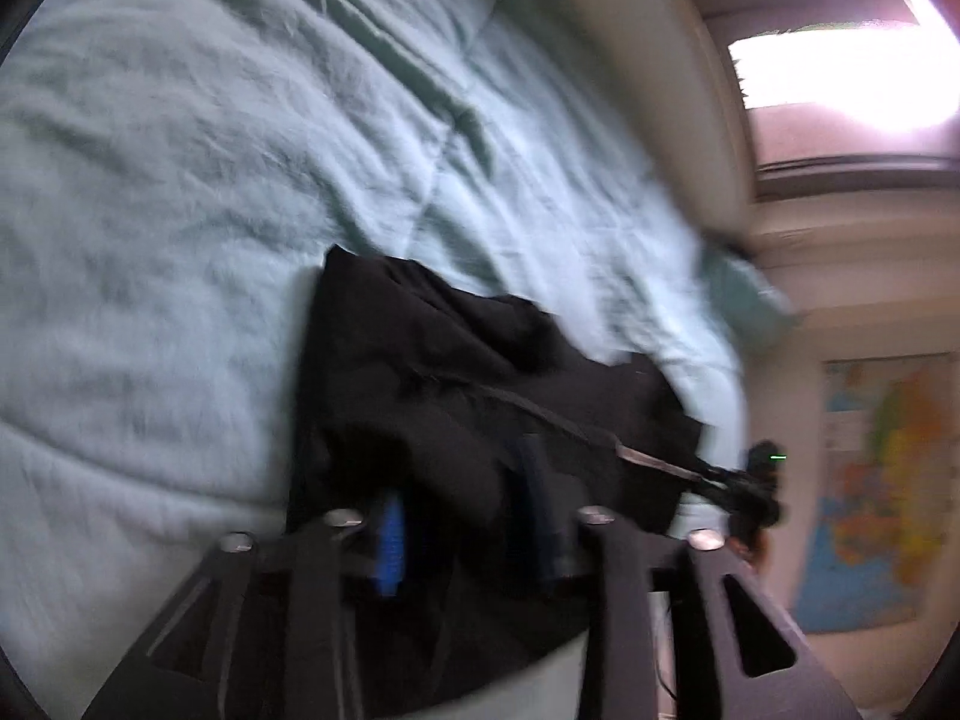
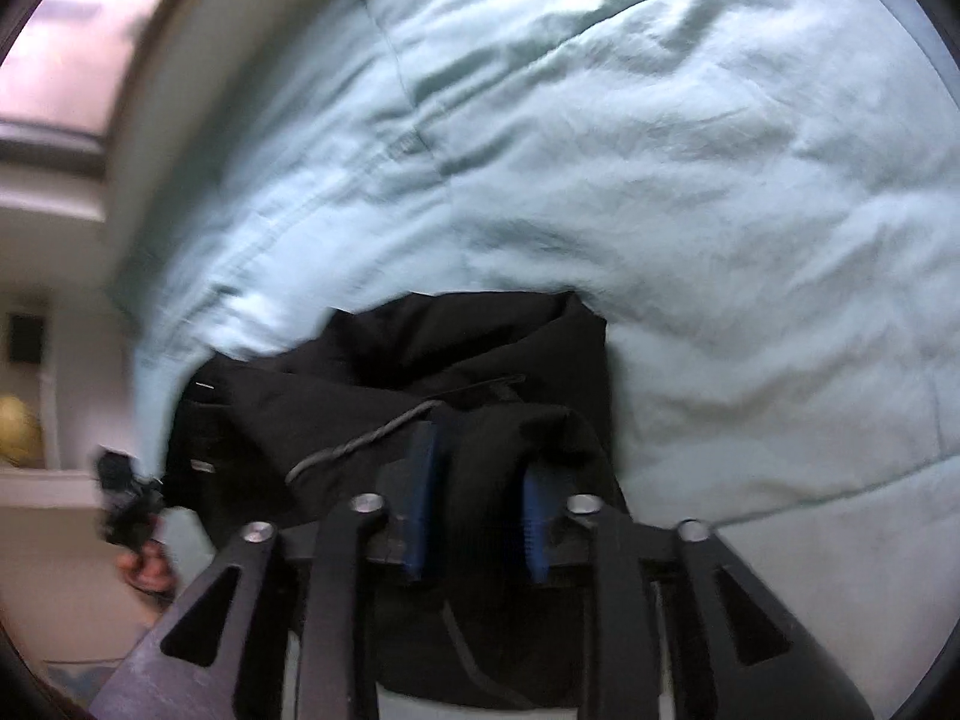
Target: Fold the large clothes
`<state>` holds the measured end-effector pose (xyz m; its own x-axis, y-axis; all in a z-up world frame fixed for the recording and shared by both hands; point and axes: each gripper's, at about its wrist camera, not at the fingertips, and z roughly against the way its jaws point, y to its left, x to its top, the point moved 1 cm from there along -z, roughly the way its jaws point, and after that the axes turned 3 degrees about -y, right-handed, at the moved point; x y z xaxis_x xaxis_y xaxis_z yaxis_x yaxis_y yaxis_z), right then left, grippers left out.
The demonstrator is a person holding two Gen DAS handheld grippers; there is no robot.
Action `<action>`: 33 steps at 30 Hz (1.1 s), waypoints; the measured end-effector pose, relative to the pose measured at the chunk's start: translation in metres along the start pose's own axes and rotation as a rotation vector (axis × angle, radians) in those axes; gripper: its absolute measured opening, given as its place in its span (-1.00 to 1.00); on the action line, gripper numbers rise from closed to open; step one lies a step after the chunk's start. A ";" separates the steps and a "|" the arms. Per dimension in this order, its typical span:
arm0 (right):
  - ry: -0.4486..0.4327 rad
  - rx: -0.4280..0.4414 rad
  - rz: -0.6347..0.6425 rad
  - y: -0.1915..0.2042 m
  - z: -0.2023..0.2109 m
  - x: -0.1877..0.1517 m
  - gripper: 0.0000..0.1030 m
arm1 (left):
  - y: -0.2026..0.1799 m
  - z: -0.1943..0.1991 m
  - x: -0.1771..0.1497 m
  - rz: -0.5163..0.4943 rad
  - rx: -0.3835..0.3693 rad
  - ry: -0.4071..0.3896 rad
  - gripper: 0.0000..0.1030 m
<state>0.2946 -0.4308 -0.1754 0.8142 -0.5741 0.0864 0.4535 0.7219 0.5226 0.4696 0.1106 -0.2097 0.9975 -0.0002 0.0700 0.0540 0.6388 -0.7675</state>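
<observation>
A black garment (image 1: 456, 372) with a zipper and a drawstring lies bunched on a pale green quilt (image 1: 180, 180). My left gripper (image 1: 465, 510) is shut on a thick fold of the garment between its blue pads (image 1: 390, 546). In the right wrist view the same black garment (image 2: 420, 372) hangs from my right gripper (image 2: 480, 504), which is shut on a rolled fold of it between its blue pads (image 2: 534, 534). Each gripper shows at the edge of the other's view, the right one (image 1: 756, 492) and the left one (image 2: 129, 504). Both views are motion-blurred.
The quilt (image 2: 690, 180) covers the bed and fills most of both views. A beige headboard or wall (image 1: 660, 60) runs along its far edge. A bright window (image 1: 840, 72) and a coloured wall map (image 1: 882, 480) are beside the bed.
</observation>
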 end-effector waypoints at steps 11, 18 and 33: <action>-0.123 -0.368 0.299 0.029 -0.007 -0.025 0.29 | -0.053 0.032 -0.020 -0.299 0.406 -0.167 0.31; -0.197 -0.407 0.448 0.042 -0.047 -0.008 0.28 | -0.058 -0.050 0.023 -0.461 0.497 -0.111 0.31; -0.160 -0.321 0.550 0.034 -0.093 0.024 -0.60 | -0.039 -0.087 0.051 -0.432 0.371 -0.040 -0.79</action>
<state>0.3633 -0.3835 -0.2346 0.9056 -0.1212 0.4065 0.0926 0.9917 0.0894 0.5219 0.0188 -0.2312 0.8854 -0.2970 0.3575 0.4304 0.8144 -0.3892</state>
